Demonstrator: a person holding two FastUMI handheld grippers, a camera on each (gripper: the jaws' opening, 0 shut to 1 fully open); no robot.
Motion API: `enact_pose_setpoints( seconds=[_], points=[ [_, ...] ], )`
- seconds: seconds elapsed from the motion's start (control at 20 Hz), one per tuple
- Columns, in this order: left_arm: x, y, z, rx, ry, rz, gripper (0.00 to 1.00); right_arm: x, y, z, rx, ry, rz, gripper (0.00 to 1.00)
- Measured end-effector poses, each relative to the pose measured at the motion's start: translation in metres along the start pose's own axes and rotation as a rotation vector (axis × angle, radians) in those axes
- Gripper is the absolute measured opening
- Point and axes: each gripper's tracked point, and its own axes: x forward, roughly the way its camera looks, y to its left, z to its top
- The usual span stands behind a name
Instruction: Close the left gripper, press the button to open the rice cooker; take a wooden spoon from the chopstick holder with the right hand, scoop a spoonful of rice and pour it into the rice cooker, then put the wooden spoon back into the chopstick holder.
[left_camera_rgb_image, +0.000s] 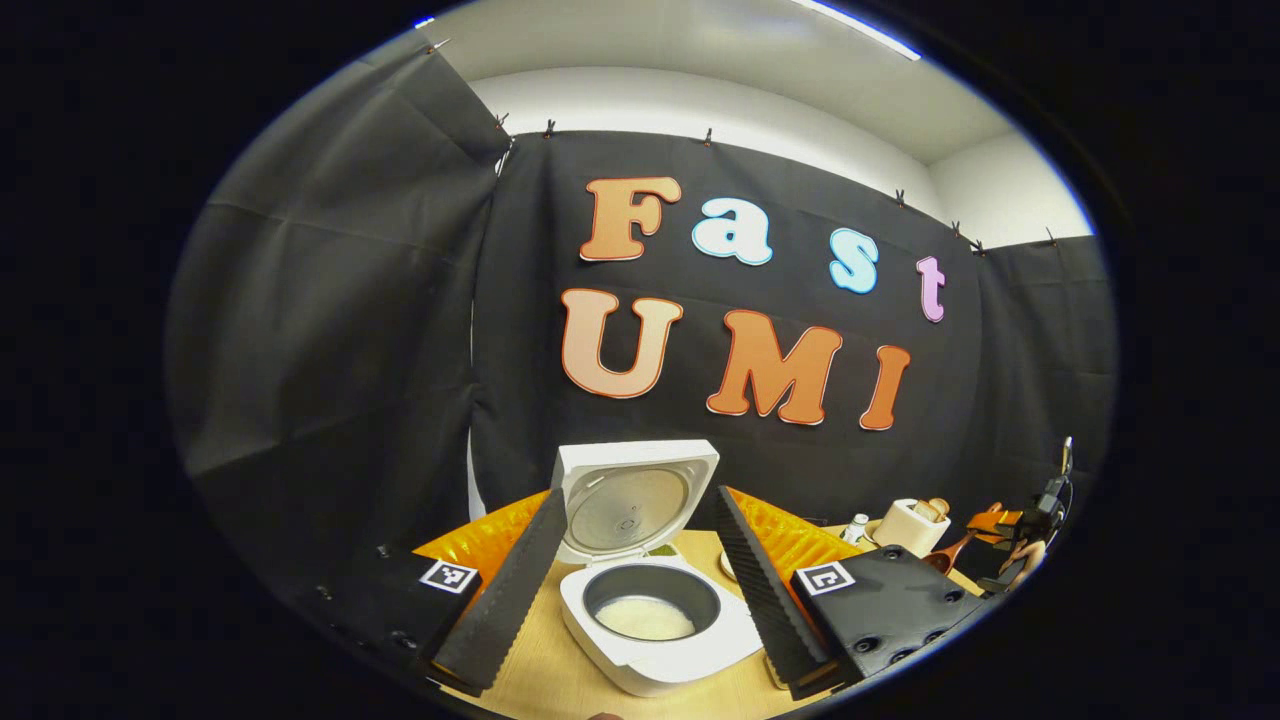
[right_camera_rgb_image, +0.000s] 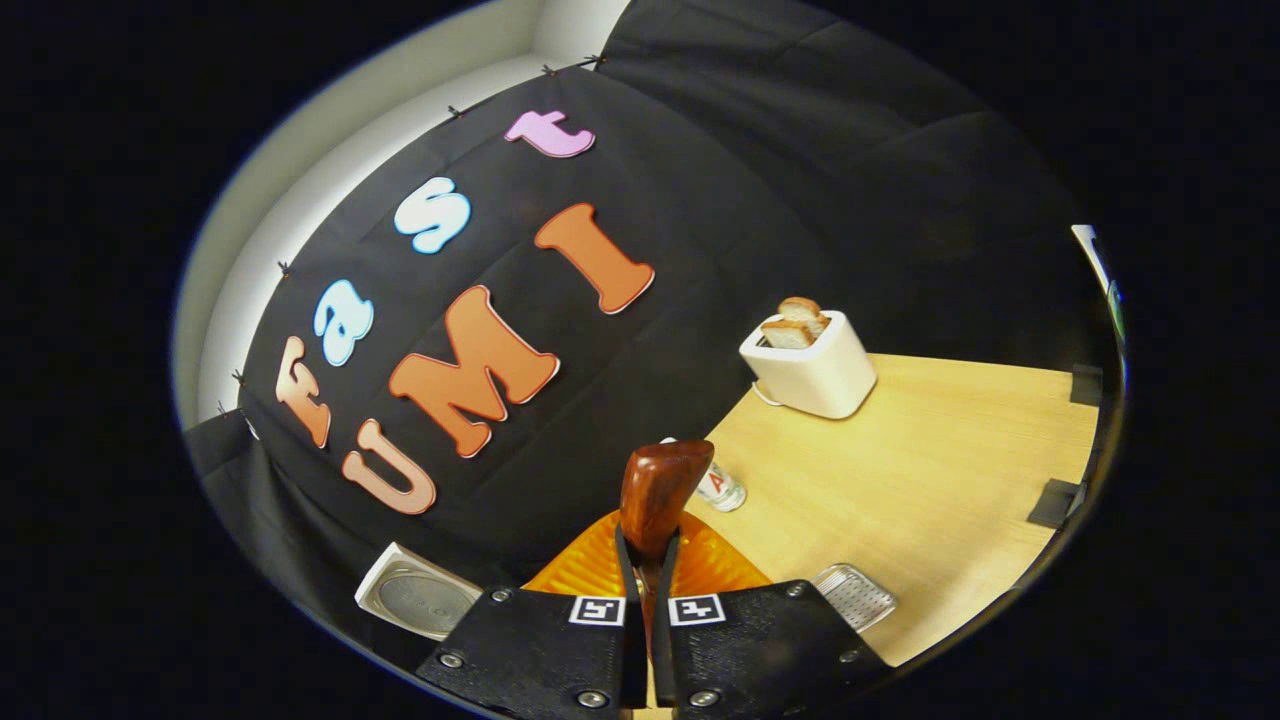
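Observation:
The white rice cooker (left_camera_rgb_image: 650, 640) stands in front of me with its lid (left_camera_rgb_image: 635, 500) raised; white rice lies in the dark inner pot (left_camera_rgb_image: 648, 612). My left gripper (left_camera_rgb_image: 640, 495) is open, its fingers spread to either side of the cooker and touching nothing. My right gripper (right_camera_rgb_image: 648, 560) is shut on the handle of the brown wooden spoon (right_camera_rgb_image: 660, 488), whose bowl stands up past the fingertips. Whether the spoon carries rice, I cannot tell. In the left gripper view, the right gripper (left_camera_rgb_image: 1010, 540) with the spoon (left_camera_rgb_image: 948, 555) is at the far right. The cooker lid (right_camera_rgb_image: 420, 600) also shows in the right gripper view.
A white toaster (right_camera_rgb_image: 810, 365) with bread slices stands at the back of the wooden table (right_camera_rgb_image: 950, 470); it appears as the toaster (left_camera_rgb_image: 908, 525) in the left gripper view. A small bottle (right_camera_rgb_image: 720, 488) and a metal mesh tray (right_camera_rgb_image: 852, 595) lie nearby. An orange ridged object (left_camera_rgb_image: 790, 535) sits behind the cooker.

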Motion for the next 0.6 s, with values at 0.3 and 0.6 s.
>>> enact_pose_setpoints(
  seconds=[0.3, 0.6],
  points=[
    [0.005, -0.021, 0.001, 0.007, 0.004, 0.006, 1.0, 0.0, -0.073, 0.006, -0.014, -0.025, -0.092, 0.02],
    [0.003, -0.037, -0.01, 0.017, 0.024, 0.021, 1.0, 0.023, -0.107, -0.019, -0.053, -0.007, -0.118, 0.02]
  ],
)
